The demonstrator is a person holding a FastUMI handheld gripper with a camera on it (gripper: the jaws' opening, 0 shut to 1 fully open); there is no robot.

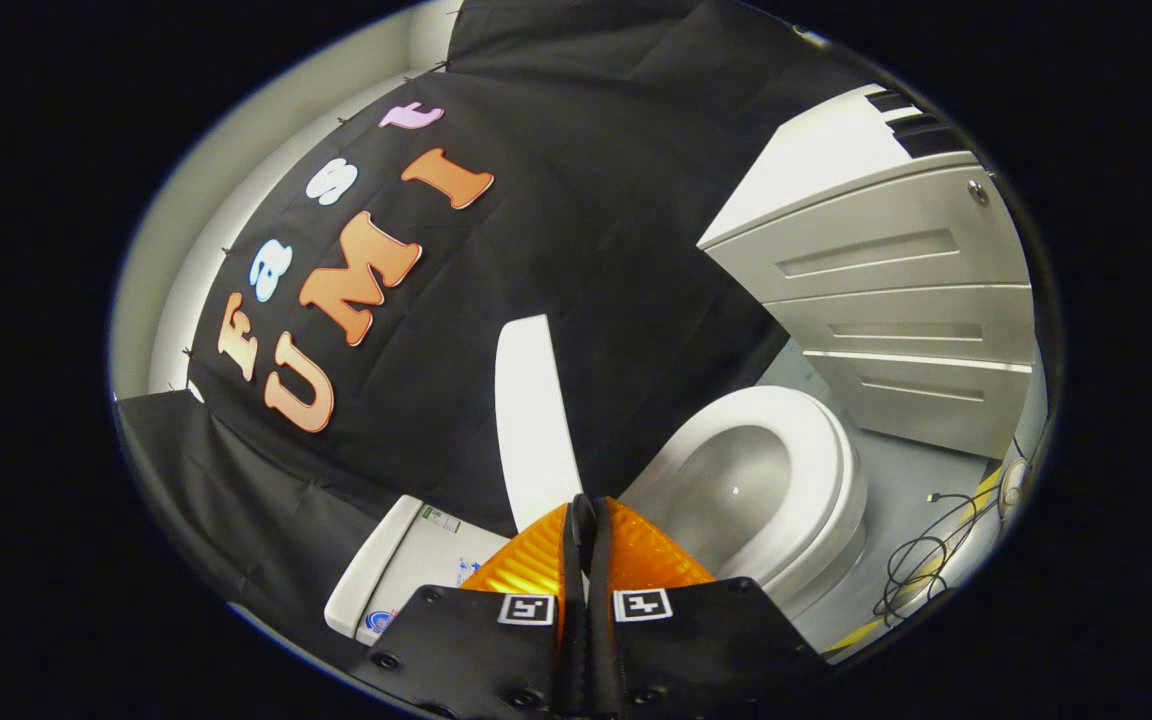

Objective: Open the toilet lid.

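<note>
Toilet lid is already standing up, just beyond the gripper, whose fingers are pressed together on nothing. The bowl sits open beside it. My guess: any nudge from the fingertips and the lid could flop back down.

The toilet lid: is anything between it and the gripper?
Nothing visible. The toilet lid stands raised on edge just beyond the closed fingers of the gripper, with the open bowl beside it.
</note>
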